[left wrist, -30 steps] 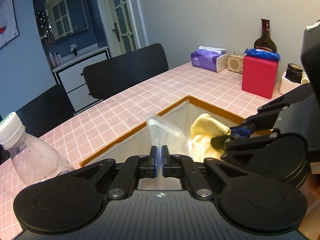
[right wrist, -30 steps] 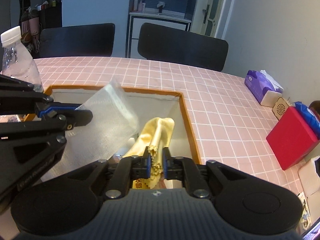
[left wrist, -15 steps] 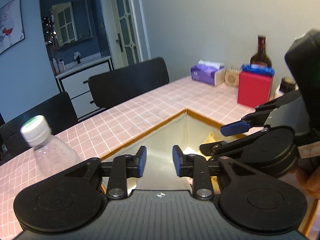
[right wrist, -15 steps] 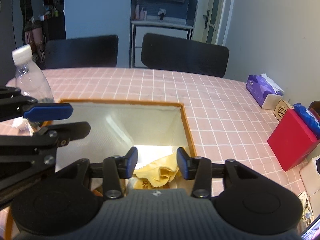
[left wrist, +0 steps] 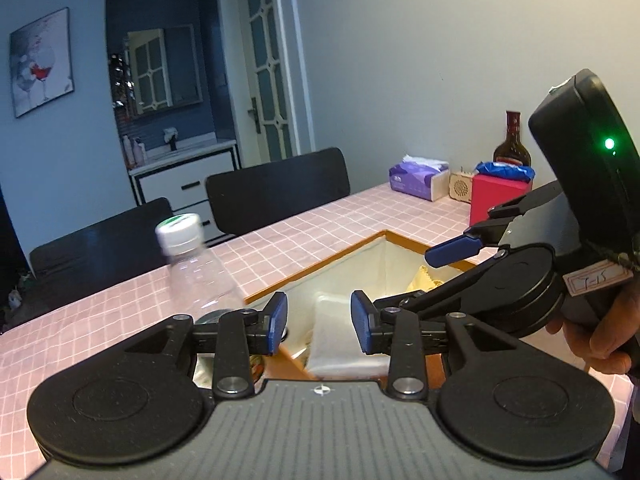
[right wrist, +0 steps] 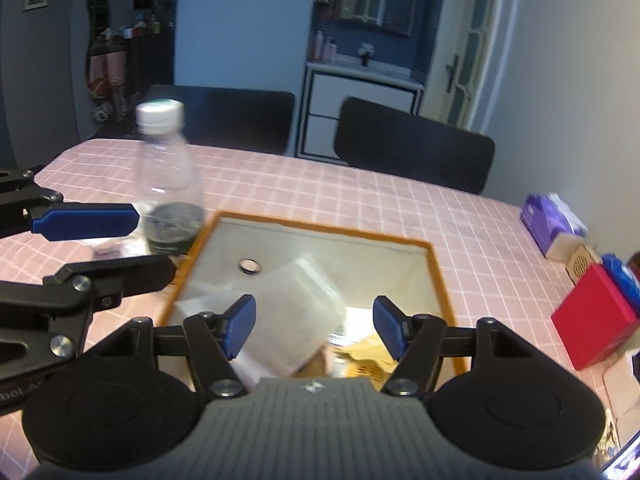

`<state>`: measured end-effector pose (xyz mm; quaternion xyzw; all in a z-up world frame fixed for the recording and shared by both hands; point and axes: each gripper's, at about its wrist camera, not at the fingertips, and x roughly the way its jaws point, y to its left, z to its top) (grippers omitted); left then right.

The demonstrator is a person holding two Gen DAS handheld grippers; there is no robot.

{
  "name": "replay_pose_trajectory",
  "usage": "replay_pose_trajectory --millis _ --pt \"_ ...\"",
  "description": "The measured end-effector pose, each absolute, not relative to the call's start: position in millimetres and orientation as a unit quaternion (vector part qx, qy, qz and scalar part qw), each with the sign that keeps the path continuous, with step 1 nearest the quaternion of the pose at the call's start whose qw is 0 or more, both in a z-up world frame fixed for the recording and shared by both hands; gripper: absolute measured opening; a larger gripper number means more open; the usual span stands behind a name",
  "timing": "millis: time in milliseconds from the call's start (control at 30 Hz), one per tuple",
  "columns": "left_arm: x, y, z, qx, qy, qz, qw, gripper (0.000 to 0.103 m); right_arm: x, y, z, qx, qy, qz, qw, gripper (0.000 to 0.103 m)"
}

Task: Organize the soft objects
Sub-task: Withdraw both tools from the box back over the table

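Note:
An orange-rimmed fabric bin (right wrist: pixel 436 272) stands on the pink checked table. Inside it lie a white mesh pouch (right wrist: pixel 296 316) and a yellow cloth (right wrist: pixel 360 356); both also show in the left wrist view, the pouch (left wrist: pixel 340 336) and the cloth (left wrist: pixel 424 280). My left gripper (left wrist: pixel 319 322) is open and empty above the bin's near edge. My right gripper (right wrist: pixel 314 328) is open and empty above the bin, and shows at the right of the left wrist view (left wrist: pixel 452 268). The left gripper's fingers (right wrist: pixel 84 222) show at the left of the right wrist view.
A clear plastic bottle (right wrist: pixel 168 184) with a white cap stands by the bin's left corner. A red box (right wrist: pixel 596 320), a purple tissue box (right wrist: pixel 552 224) and a dark bottle (left wrist: pixel 512 148) stand at the table's right. Two black chairs (right wrist: pixel 412 148) stand behind the table.
Both grippers have opened, dropping the mesh pouch and the yellow cloth into the bin, then lifted up and back from it.

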<state>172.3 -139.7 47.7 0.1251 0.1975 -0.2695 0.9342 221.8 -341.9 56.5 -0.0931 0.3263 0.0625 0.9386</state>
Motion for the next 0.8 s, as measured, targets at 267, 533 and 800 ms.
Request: replay_pose_trajectory --millis 267,533,800 --pt "153.7 -92.4 48.7 0.09 0.172 -0.232 0.953 0.04 187.0 -300.6 77.3 -0.108 0.273 0.122 0.948 0.065" --pt "149.2 -55.2 30.3 0.099 0.157 -0.195 0.963 0.04 168.3 -268.1 74.8 -0.126 0.248 0.156 0.948 0.065" --pt "155.9 -8.2 2.0 0.11 0.187 -0.173 0.961 0.04 166.0 -228.2 57.2 -0.118 0.247 0.194 0.942 0.065"
